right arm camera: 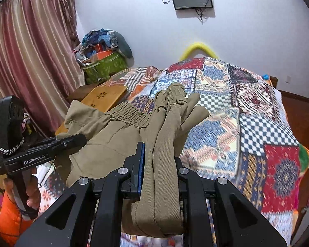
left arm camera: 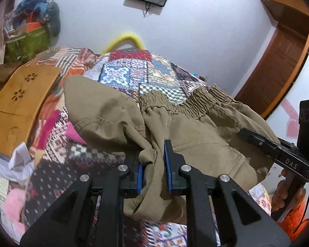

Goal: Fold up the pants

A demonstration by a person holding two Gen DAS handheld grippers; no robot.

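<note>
Khaki pants (left arm camera: 197, 135) with an elastic waistband (left arm camera: 201, 100) hang lifted above a patchwork bedspread (left arm camera: 121, 74). My left gripper (left arm camera: 154, 164) is shut on a bunched fold of the khaki cloth between its blue pads. In the right wrist view the pants (right arm camera: 105, 140) drape leftward, and my right gripper (right arm camera: 158, 168) is shut on a thick folded strip of the same cloth, with cuffed leg ends (right arm camera: 175, 94) beyond it. Each gripper shows in the other's view, held by a hand: the right one (left arm camera: 278, 148), the left one (right arm camera: 51, 146).
A wooden lap table (left arm camera: 24, 94) lies at the bed's left side, also seen as the lap table (right arm camera: 105, 98). A green bag (right arm camera: 105, 65) of clutter stands by pink curtains (right arm camera: 26, 57). White crumpled cloth (left arm camera: 16, 160) lies low left. A wooden door (left arm camera: 278, 61) is at right.
</note>
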